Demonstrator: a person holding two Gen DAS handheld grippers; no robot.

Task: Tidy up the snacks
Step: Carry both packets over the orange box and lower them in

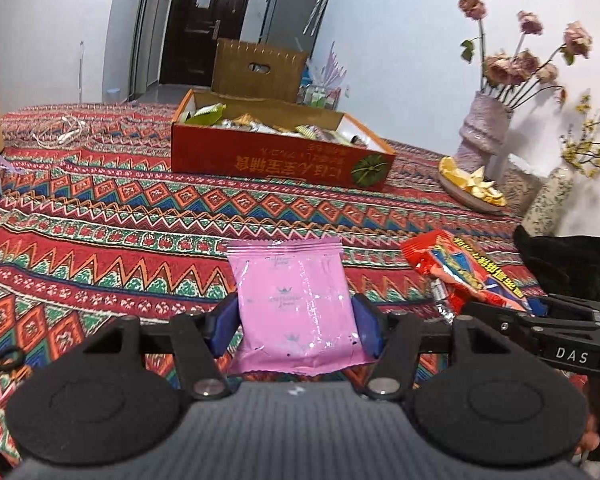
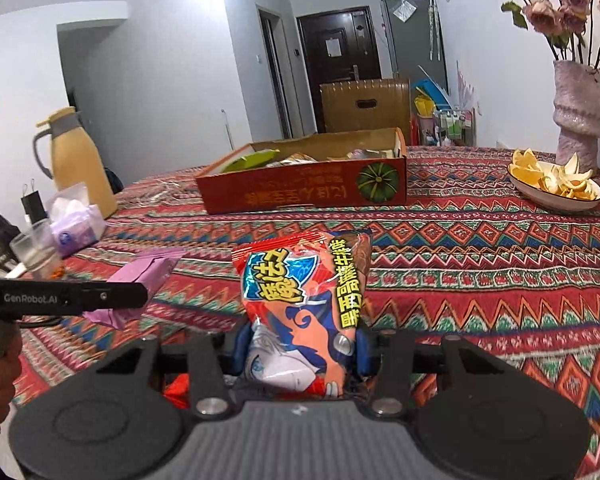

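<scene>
My left gripper (image 1: 296, 330) is shut on a pink snack packet (image 1: 294, 304), held above the patterned tablecloth. My right gripper (image 2: 300, 350) is shut on a red and blue snack bag (image 2: 306, 304). The red bag also shows at the right of the left wrist view (image 1: 460, 270), and the pink packet at the left of the right wrist view (image 2: 144, 280). A red cardboard box (image 1: 278, 160) with several snacks inside sits farther back on the table; it also shows in the right wrist view (image 2: 304, 188).
A bowl of orange peels (image 2: 556, 186) and a pink vase of dried roses (image 2: 578, 120) stand at the right. A yellow thermos (image 2: 78, 164), a tissue pack (image 2: 76, 224) and a small glass (image 2: 34, 250) stand at the left. White earphones (image 1: 62, 134) lie far left.
</scene>
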